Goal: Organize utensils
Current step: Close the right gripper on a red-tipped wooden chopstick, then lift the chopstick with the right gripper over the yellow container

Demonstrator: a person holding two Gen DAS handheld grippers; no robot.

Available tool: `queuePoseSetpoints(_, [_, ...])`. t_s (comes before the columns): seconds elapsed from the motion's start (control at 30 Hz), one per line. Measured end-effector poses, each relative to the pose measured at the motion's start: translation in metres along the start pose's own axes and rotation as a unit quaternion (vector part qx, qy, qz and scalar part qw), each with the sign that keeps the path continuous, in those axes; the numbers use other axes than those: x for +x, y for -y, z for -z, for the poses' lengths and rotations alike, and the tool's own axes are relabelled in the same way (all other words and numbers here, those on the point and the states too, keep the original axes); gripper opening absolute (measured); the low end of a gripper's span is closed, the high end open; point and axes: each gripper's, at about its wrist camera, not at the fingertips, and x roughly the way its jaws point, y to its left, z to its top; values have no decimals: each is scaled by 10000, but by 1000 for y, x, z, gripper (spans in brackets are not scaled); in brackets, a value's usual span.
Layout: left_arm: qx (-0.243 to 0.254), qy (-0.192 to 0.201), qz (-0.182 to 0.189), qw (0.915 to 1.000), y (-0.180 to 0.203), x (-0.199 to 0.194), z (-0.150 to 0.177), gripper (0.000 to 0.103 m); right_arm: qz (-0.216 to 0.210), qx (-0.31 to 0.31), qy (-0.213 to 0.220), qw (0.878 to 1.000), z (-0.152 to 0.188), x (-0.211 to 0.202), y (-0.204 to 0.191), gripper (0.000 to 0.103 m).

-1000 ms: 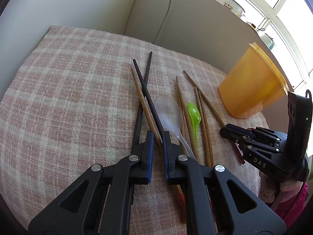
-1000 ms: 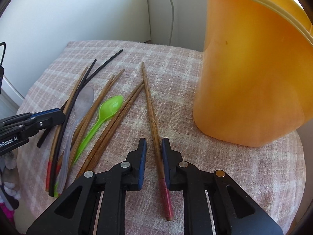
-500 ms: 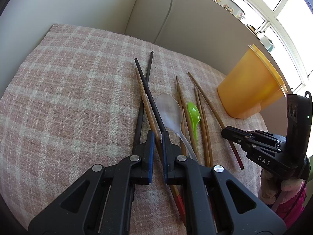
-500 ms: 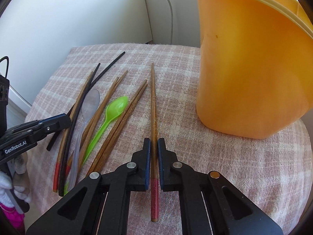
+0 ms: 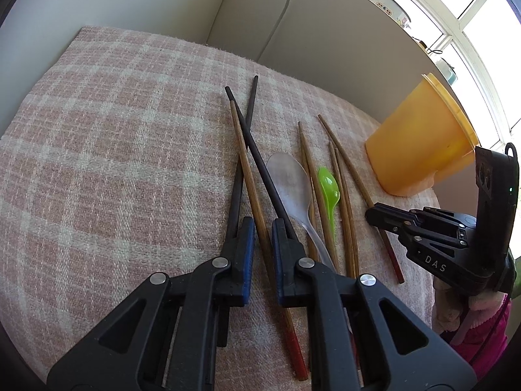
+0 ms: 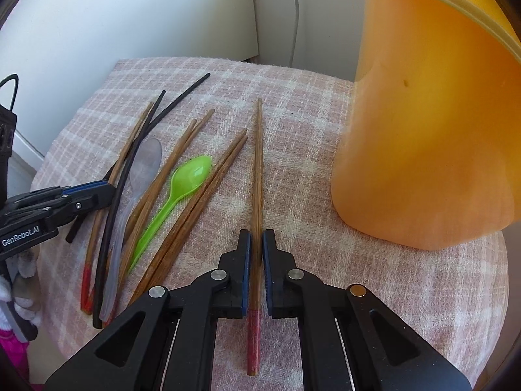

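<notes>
Lying on the checked table beside the orange container, one red-tipped wooden chopstick is clamped in the right gripper jaws; the left gripper jaws are opening, straddling another chopstick.

Bare pink plaid cloth from 9 to 12 o'clock: free passage. Tall orange plastic container blocks 1–3 o'clock. Scattered wooden and black chopsticks clutter centre, w/ translucent & green plastic spoons.

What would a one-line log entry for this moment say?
task: organize utensils | left gripper: jaws opening, wooden chopstick between them | right gripper: shut on rightmost chopstick
</notes>
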Motion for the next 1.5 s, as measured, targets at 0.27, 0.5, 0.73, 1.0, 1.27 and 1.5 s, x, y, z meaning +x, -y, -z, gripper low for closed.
queuePoseSetpoints(0.27, [-51,250,91,9996,1,-20,2,4,-255,17,232,9994,2,-14,-6,6])
queuePoseSetpoints(0.5, [-67,478,257,9985,6,-40,-4,4,-420,162,617,9971,4,-41,-5,6])
queuePoseSetpoints(0.73, [204,915,558,9940,37,-71,-22,4,-601,233,1153,9912,4,-78,-2,6])
queuePoseSetpoints(1.0, [607,1340,792,9859,82,-93,-49,4,-711,355,1826,9800,-6,-121,10,5])
queuePoseSetpoints(1.27, [908,1504,1012,9792,123,-92,-77,4,-452,421,2230,9729,-23,-141,37,6])
queuePoseSetpoints(1.5, [1131,1685,1207,9717,164,-87,-102,4,-158,587,2573,9644,-44,-154,72,6])
